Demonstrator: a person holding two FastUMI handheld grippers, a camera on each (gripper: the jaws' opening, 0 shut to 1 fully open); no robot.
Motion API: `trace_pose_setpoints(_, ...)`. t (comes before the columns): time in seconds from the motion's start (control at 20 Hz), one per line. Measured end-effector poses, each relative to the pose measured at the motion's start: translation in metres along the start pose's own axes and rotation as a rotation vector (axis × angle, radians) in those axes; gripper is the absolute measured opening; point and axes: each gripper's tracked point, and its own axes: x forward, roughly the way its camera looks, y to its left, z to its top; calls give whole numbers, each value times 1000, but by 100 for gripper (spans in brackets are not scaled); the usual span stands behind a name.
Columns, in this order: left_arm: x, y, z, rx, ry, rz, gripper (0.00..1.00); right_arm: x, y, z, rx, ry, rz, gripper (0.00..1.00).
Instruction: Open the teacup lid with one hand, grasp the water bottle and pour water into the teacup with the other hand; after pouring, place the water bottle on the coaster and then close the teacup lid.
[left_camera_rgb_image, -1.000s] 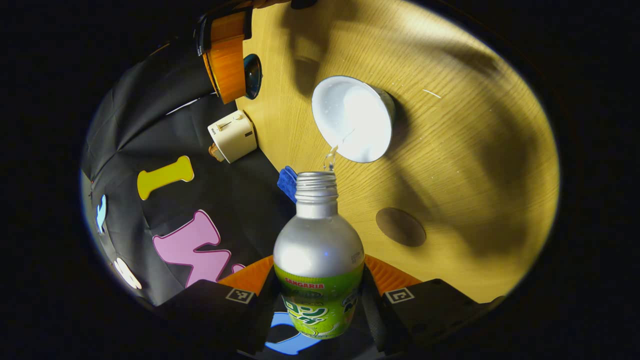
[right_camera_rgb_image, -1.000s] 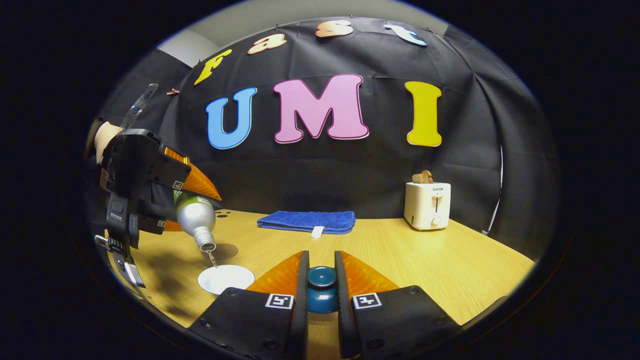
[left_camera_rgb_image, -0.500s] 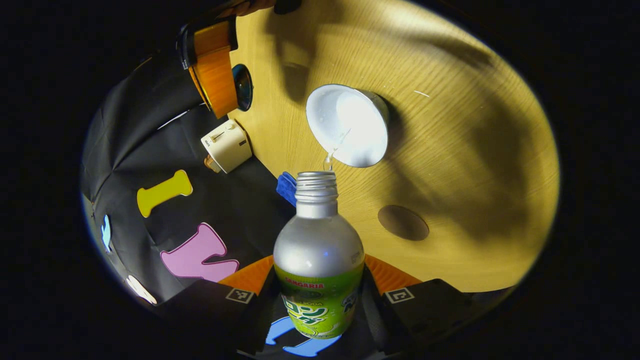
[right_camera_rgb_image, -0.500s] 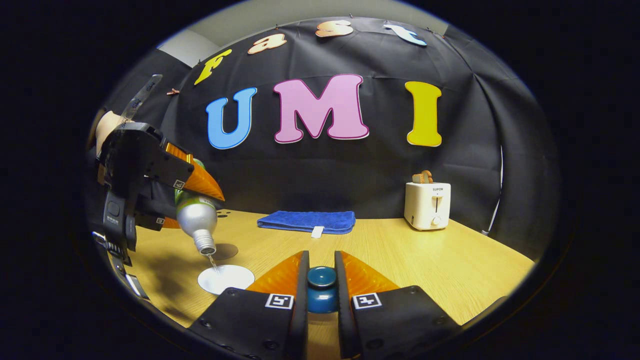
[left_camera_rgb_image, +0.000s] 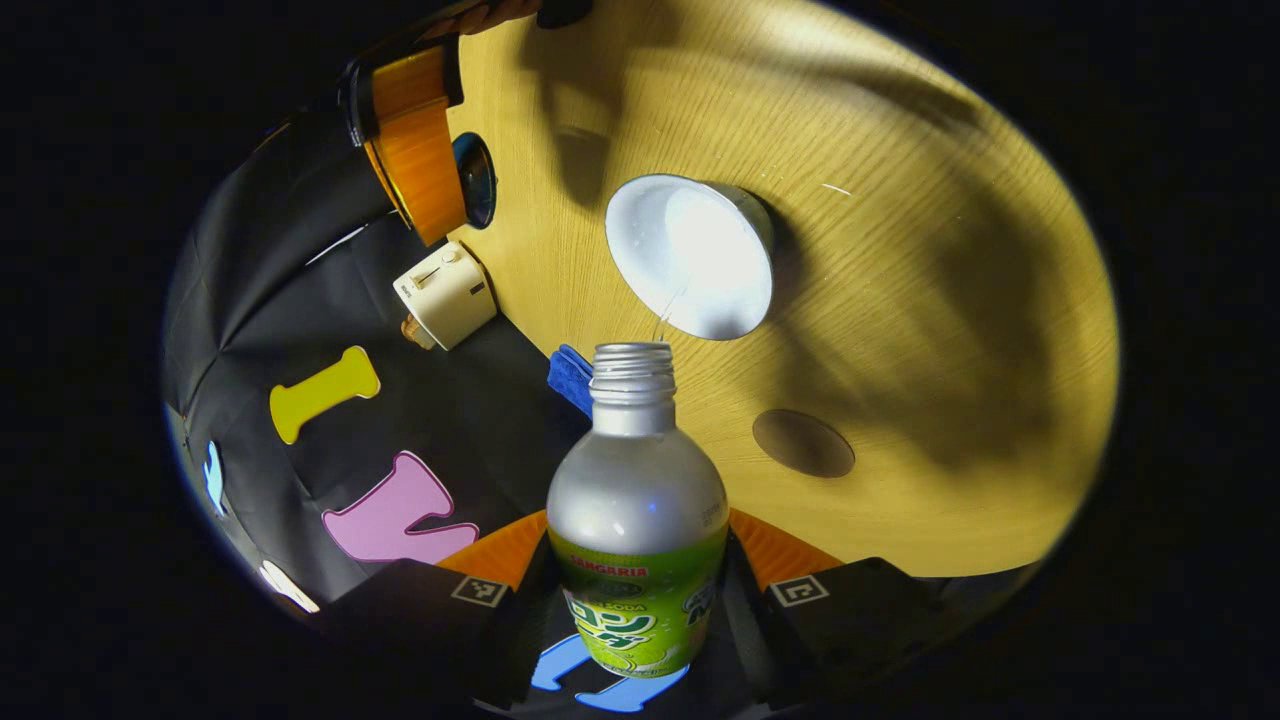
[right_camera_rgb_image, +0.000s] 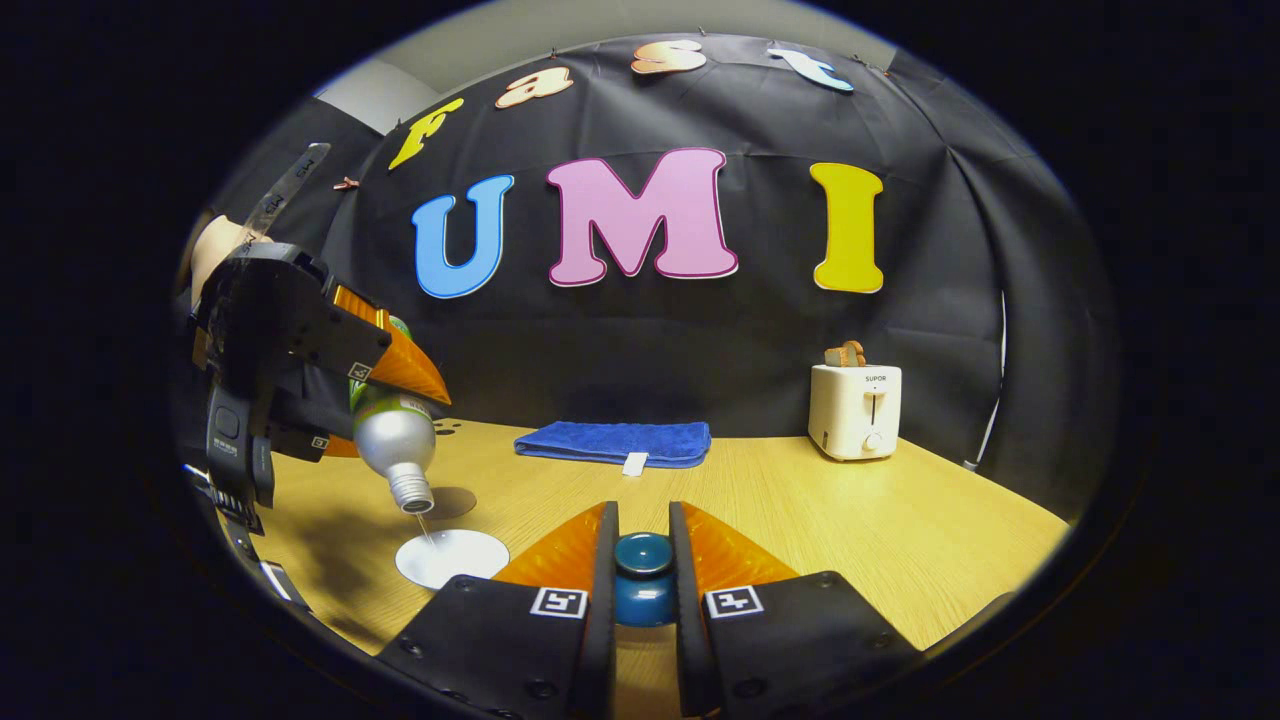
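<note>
In the left gripper view, the left tool (left_camera_rgb_image: 640, 590) is clamped on the water bottle (left_camera_rgb_image: 637, 520), a finger pressing on each side of its labelled body; the bottle is tipped with its open neck pointing toward the teacup (left_camera_rgb_image: 690, 255), and a thin stream of water runs from the mouth to the cup's near rim; the white cup stands open on the wooden bench (left_camera_rgb_image: 900, 300); the round dark coaster (left_camera_rgb_image: 803, 443) lies bare on the bench just beside the cup; farther off, the right tool (left_camera_rgb_image: 470, 180) holds the blue lid (left_camera_rgb_image: 478, 180) in the air; a white toaster (left_camera_rgb_image: 445, 295) and a blue towel (left_camera_rgb_image: 572, 375) sit by the wall.

In the right gripper view, the right tool (right_camera_rgb_image: 642, 570) is closed on the teacup lid (right_camera_rgb_image: 642, 575), 2 fingers gripping its knob above the bench (right_camera_rgb_image: 900, 520); at the left, the left tool (right_camera_rgb_image: 385, 385) holds the water bottle (right_camera_rgb_image: 392, 440) tilted neck-down over the teacup (right_camera_rgb_image: 452, 557), with the coaster (right_camera_rgb_image: 450, 502) just behind the cup; the towel (right_camera_rgb_image: 615, 442) and toaster (right_camera_rgb_image: 855, 410) stand at the back.
</note>
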Motion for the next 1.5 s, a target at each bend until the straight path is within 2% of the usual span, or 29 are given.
trace_pose_setpoints(0.6, -6, 0, 2, -2, -1, 2, 82, 0, 0, 0, 0, 1, 3, 28)
trace_pose_setpoints(0.95, -7, -4, 0, -71, -17, 25, 82, -2, 2, 0, 0, 1, 11, 28)
trace_pose_setpoints(1.1, -9, -6, -5, -162, -32, 50, 81, -2, 2, 0, 0, 1, 11, 28)
trace_pose_setpoints(1.2, -7, -8, -10, -275, -42, 86, 82, -2, 2, 0, 0, 1, 11, 28)
trace_pose_setpoints(1.3, -10, -6, -20, -442, -61, 136, 82, -2, 2, 0, 0, 1, 11, 28)
trace_pose_setpoints(1.45, -17, -10, -39, -736, -62, 239, 81, -2, 2, 0, -1, 1, 12, 28)
trace_pose_setpoints(1.5, -17, -16, -42, -844, -66, 252, 81, -2, 2, 1, 0, 1, 11, 28)
